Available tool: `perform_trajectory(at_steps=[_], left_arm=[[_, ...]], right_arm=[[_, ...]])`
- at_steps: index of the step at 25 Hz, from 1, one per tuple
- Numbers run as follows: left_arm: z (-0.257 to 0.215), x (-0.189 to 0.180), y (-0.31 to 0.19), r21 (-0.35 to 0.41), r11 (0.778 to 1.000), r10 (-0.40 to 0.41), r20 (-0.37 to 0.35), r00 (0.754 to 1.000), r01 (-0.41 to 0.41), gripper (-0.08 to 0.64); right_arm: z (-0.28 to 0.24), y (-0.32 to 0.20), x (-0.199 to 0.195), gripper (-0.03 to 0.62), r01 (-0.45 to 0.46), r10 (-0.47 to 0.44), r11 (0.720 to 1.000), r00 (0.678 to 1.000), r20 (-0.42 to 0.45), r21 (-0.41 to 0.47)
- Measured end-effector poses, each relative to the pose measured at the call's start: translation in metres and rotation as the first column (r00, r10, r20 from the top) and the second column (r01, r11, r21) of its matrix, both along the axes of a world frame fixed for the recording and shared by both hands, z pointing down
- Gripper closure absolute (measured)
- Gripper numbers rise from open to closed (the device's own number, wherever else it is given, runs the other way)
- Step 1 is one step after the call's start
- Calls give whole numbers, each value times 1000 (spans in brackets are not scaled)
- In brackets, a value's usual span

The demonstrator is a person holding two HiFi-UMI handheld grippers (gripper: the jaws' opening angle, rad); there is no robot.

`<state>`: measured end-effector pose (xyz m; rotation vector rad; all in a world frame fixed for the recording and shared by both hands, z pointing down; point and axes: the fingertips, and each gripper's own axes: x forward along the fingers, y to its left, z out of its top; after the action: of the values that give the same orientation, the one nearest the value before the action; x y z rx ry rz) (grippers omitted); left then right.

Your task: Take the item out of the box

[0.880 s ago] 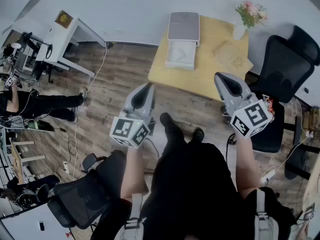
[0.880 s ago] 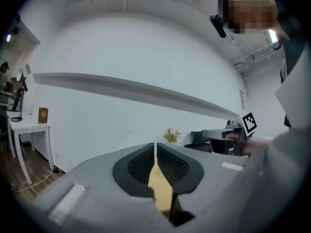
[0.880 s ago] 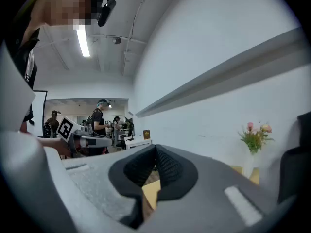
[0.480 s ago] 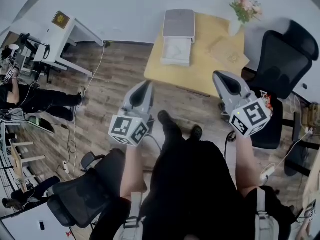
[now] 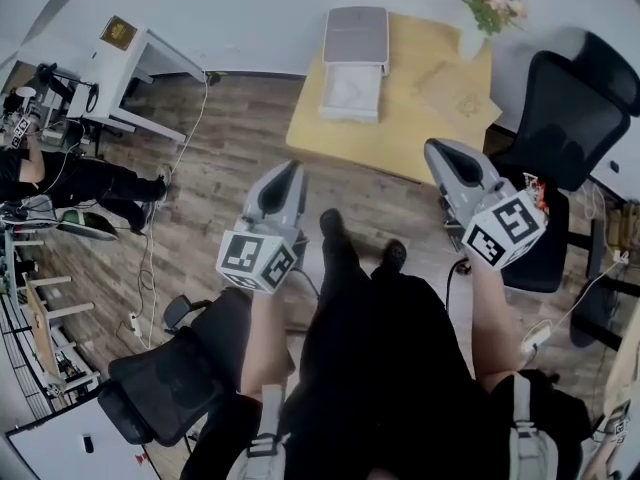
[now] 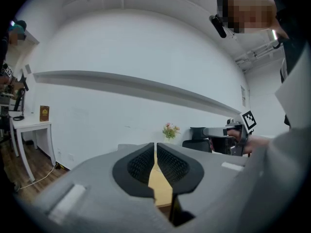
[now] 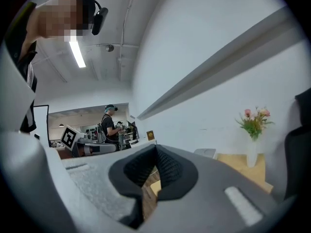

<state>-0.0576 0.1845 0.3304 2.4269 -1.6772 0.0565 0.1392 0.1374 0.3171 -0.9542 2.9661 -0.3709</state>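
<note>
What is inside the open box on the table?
The box on the table is open, its lid flipped back. Its inside shows only white; what lies in it is too small to tell.

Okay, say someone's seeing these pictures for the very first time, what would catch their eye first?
Two grey grippers fill the middle of the head view: the left gripper and the right gripper, both shut and empty, held out above the wood floor. Beyond them a white box lies open on the yellow table, with a vase of pink flowers at the table's far right corner.
</note>
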Motion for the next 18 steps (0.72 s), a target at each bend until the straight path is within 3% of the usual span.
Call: perform_trajectory(at_steps=[5, 18], left_arm=[[4, -14, -3, -6, 1000, -2, -10, 1000, 2, 534], [-2, -79, -45, 13, 1000, 28, -52, 998, -27, 534]], right_arm=[[-1, -6, -13, 589, -1, 1, 1000, 1000, 26, -19], [-8, -42, -78, 589, -38, 37, 999, 999, -14, -26]])
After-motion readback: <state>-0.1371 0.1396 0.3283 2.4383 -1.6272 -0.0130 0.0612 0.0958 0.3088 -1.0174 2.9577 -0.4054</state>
